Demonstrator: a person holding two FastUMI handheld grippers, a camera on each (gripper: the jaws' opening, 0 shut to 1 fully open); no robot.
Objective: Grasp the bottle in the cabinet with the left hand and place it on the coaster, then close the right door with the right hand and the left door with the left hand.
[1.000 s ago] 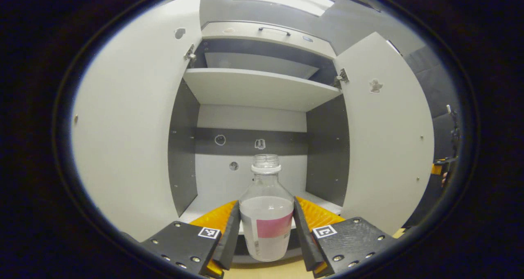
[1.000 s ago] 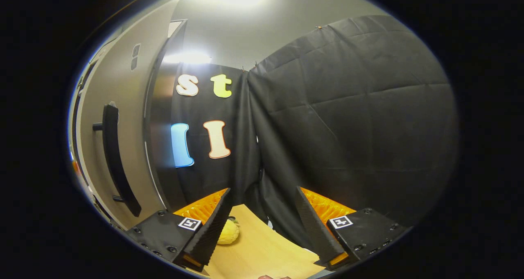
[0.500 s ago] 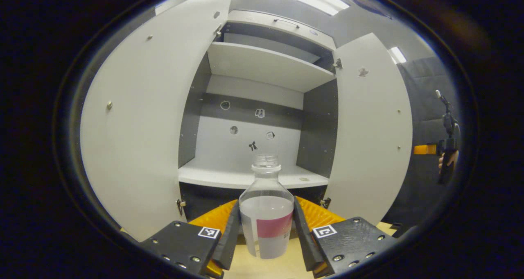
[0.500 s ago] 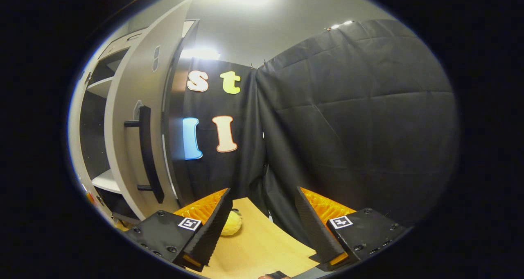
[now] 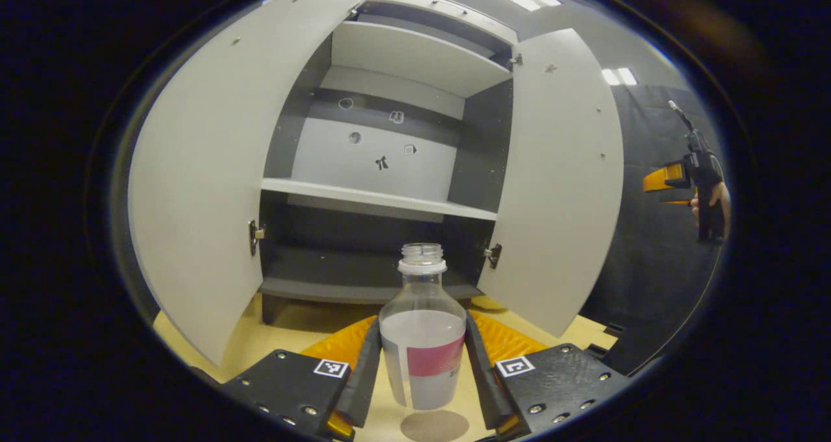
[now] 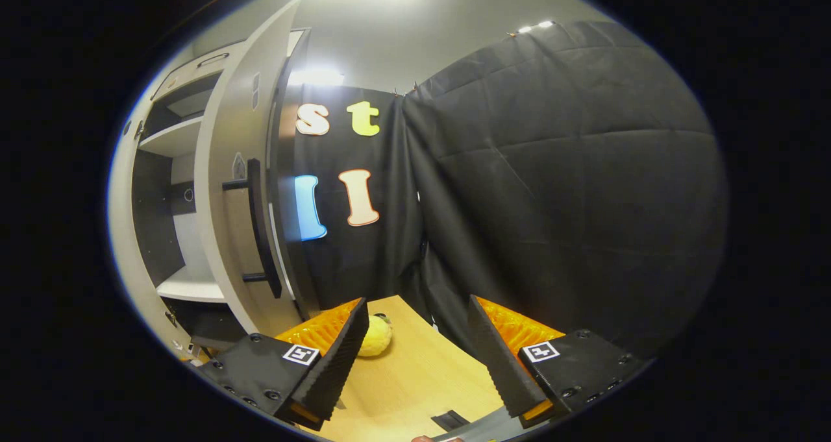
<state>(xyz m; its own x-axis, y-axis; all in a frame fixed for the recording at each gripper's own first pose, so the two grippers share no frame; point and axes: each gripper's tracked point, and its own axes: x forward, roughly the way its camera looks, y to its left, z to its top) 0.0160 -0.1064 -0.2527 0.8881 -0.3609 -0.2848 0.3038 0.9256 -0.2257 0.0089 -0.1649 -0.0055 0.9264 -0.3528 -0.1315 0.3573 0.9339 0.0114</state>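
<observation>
L claw [image 5: 422,364] grips clear plastic bottle w/ pink label [image 5: 422,338] just above round grey coaster [image 5: 434,425], in front of open grey cabinet [image 5: 383,169]; R claw [image 6: 419,357] wide, empty.

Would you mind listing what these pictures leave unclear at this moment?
- Left gripper view: the bottle's base is hidden between the left tongs, so its height above the coaster is unclear.
- Left gripper view: the right tongs are too small and distant to judge.
- Right gripper view: the yellow object is partly hidden by a finger.
</observation>
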